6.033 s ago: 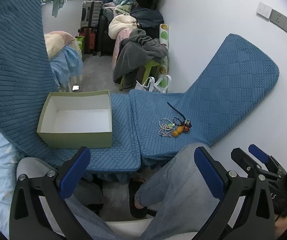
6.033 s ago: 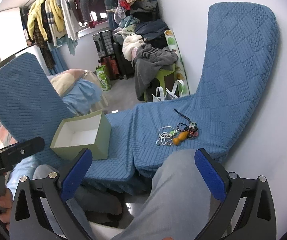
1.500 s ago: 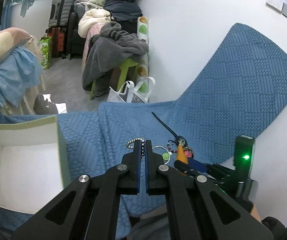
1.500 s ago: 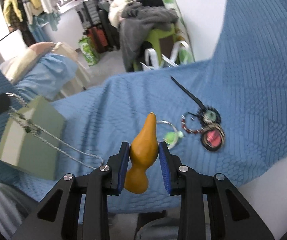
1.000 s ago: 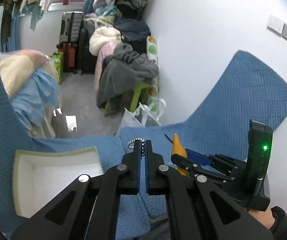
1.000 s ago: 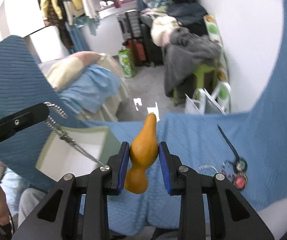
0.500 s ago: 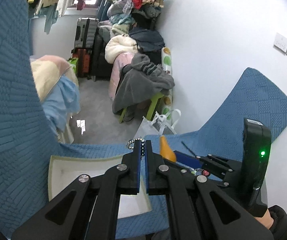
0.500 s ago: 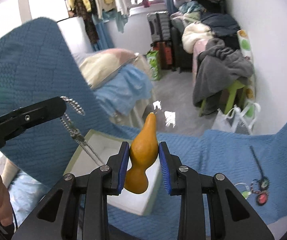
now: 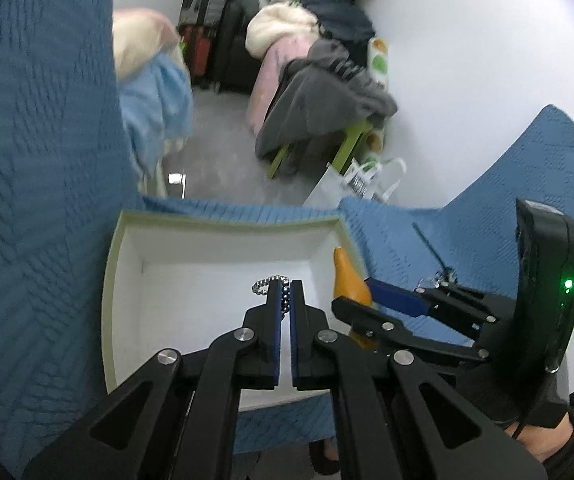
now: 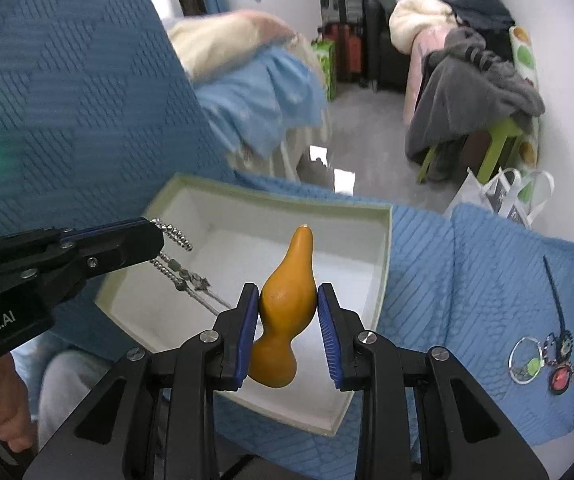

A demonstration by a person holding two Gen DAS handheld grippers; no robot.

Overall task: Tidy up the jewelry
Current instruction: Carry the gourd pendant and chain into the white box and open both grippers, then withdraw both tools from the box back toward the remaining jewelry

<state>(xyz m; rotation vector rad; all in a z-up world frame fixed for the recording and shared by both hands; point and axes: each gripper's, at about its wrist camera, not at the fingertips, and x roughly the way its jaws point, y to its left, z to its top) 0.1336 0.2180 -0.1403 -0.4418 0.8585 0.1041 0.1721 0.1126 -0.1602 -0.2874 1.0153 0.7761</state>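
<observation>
My left gripper [image 9: 285,294] is shut on a silver bead chain [image 9: 267,282] and holds it over the open green box [image 9: 109,280]. In the right wrist view the chain [image 10: 183,270] hangs from the left gripper [image 10: 155,236] down into the box [image 10: 383,264]. My right gripper [image 10: 287,312] is shut on an orange gourd pendant [image 10: 285,304] above the box's right part. The gourd [image 9: 349,280] and the right gripper [image 9: 361,294] also show in the left wrist view. More jewelry [image 10: 543,354] lies on the blue cushion at the right.
The box sits on a blue quilted cushion [image 10: 467,264] whose sides rise at left [image 9: 35,160] and right [image 9: 535,168]. A black cord [image 10: 555,288] lies by the jewelry. Beyond are a white bag [image 10: 503,194], a green stool with grey clothes [image 10: 475,92] and suitcases.
Both grippers have moved down and left toward the box and now hang over its inside. The chain's end has dropped into the box. Both grips are unchanged.
</observation>
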